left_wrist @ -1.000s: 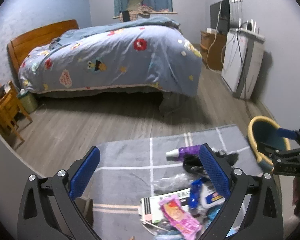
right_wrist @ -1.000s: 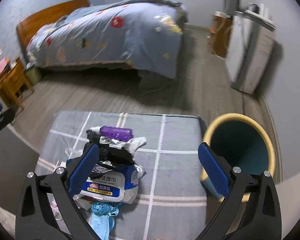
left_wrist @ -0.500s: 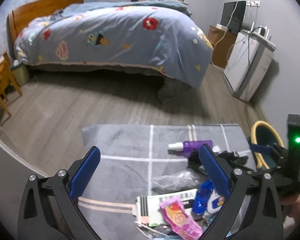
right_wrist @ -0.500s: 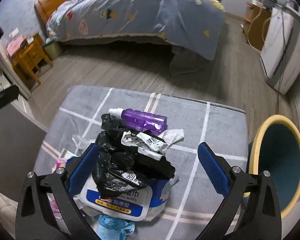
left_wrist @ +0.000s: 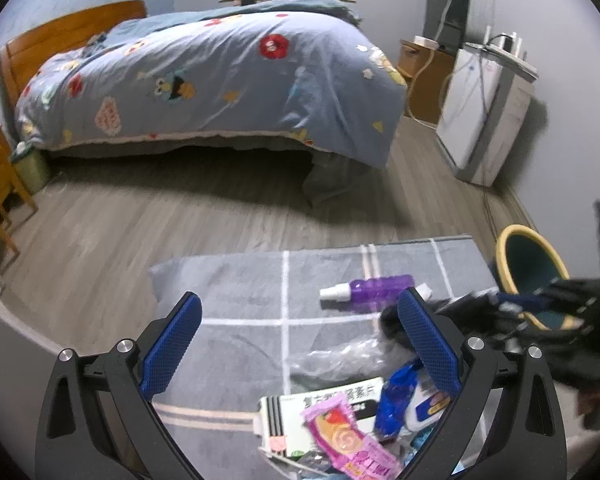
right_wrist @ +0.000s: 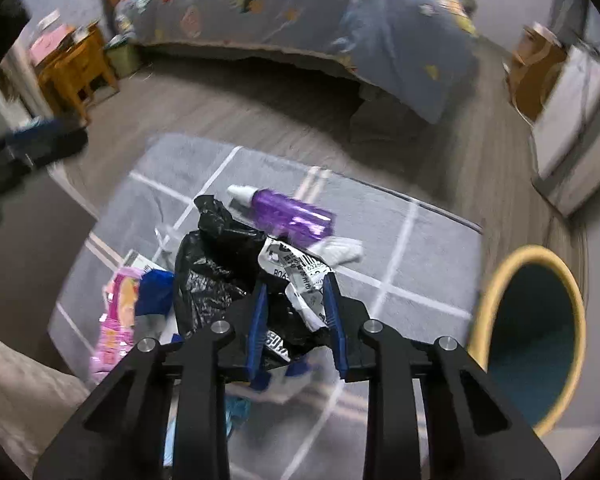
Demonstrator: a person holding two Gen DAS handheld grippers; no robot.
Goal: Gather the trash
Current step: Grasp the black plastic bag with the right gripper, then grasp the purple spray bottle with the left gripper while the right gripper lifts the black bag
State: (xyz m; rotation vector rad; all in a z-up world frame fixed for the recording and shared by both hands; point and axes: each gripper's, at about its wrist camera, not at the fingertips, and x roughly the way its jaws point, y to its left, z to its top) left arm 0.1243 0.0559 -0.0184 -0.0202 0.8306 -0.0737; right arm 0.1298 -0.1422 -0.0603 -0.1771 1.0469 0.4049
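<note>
Black plastic bag point(right_wrist: 220, 276) sits between the closing right tool point(right_wrist: 296, 312); left tool point(left_wrist: 300, 348) gapes wide.

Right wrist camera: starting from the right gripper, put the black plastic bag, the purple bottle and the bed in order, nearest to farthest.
1. Black plastic bag: between the closing jaws of the right gripper, along with a white label.
2. Purple bottle: lying on the grey rug just beyond the bag.
3. Bed: across the wood floor, at the top of the view.
</note>
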